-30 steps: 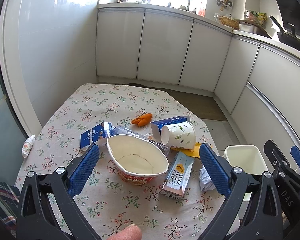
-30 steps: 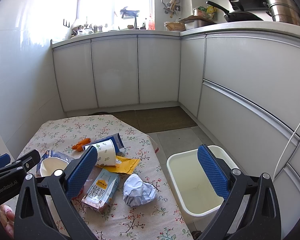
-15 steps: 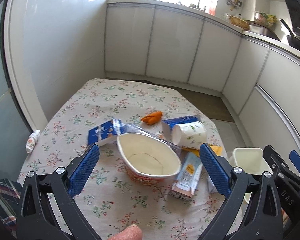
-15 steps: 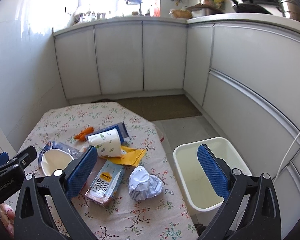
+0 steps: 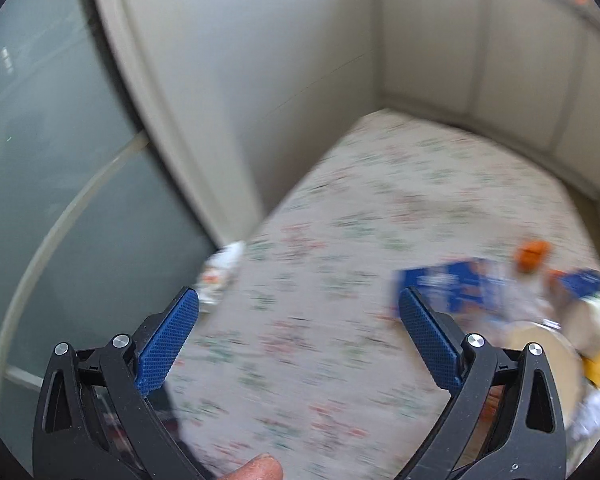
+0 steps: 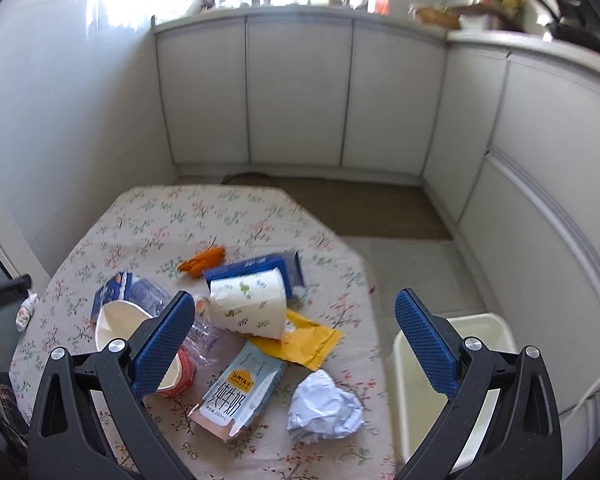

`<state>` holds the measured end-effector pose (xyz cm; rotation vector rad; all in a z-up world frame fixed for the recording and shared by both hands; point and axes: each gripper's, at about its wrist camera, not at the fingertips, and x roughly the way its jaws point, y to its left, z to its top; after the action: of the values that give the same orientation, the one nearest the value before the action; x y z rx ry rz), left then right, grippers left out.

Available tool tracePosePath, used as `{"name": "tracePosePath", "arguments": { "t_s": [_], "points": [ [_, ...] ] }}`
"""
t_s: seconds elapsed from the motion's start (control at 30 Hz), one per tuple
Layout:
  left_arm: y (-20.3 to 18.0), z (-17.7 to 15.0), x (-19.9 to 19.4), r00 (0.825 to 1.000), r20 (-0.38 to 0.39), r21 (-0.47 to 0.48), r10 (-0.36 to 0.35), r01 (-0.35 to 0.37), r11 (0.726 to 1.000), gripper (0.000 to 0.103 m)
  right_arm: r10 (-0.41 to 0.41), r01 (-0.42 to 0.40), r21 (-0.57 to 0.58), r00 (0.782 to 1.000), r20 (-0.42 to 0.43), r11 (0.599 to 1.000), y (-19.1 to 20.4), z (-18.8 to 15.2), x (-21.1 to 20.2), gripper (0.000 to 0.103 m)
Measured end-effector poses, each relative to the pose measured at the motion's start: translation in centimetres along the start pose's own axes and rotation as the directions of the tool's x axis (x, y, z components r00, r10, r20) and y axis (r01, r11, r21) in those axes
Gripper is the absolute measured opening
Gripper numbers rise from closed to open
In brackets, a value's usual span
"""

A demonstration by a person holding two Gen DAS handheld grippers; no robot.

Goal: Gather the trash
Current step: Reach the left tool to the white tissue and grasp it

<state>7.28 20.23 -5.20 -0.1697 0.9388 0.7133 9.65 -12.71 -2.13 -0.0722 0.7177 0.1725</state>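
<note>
Trash lies on a floral tablecloth [image 6: 172, 220]: a crumpled white paper ball [image 6: 324, 410], a milk carton [image 6: 240, 392], a yellow packet [image 6: 300, 340], a tipped paper cup [image 6: 248, 306], a blue box [image 6: 260, 266], an instant-noodle bowl [image 6: 120, 324], a clear plastic bottle [image 6: 204, 332], orange peel [image 6: 202, 260] and a small white wrapper [image 6: 26, 312]. My right gripper [image 6: 296, 340] is open above the pile. My left gripper [image 5: 300, 332] is open over bare cloth; its view is blurred, with the small wrapper [image 5: 220, 272] at the table's left edge just beyond the left finger.
A white bin [image 6: 480, 384] stands on the floor right of the table. White kitchen cabinets [image 6: 300, 92] line the back and right walls. A glass door [image 5: 40, 200] and white wall close off the table's left side. A brown mat [image 6: 360, 208] lies on the floor.
My left gripper has swung sharply left, from the noodle bowl toward the table's left edge and the small wrapper. My right gripper has tilted down and moved closer over the pile.
</note>
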Motion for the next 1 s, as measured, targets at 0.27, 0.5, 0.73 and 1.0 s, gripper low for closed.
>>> {"name": "tracePosePath", "arguments": {
  "t_s": [0.27, 0.5, 0.73, 1.0],
  "points": [
    [2.7, 1.1, 7.9, 0.98, -0.117, 0.043, 0.158, -0.154, 0.987, 0.096, 0.094, -0.082, 0.104, 0.988, -0.12, 0.991, -1.0, -1.4, 4.6, 0.097],
    [3.9, 0.5, 12.0, 0.971, -0.166, 0.006, 0.175, -0.177, 0.984, 0.095, 0.095, -0.08, 0.109, 0.986, -0.14, 0.991, -1.0, -1.5, 5.7, 0.097],
    [4.8, 0.2, 15.1, 0.961, -0.229, -0.033, 0.152, -0.164, 0.986, 0.071, 0.082, -0.068, 0.094, 0.986, -0.144, 0.993, -1.1, -1.6, 6.2, 0.097],
    [5.7, 0.1, 14.8, 0.968, -0.206, -0.066, 0.141, -0.158, 0.985, 0.035, 0.078, -0.064, 0.105, 0.987, -0.14, 0.992, -1.9, -1.7, 5.7, 0.097]
  ]
}}
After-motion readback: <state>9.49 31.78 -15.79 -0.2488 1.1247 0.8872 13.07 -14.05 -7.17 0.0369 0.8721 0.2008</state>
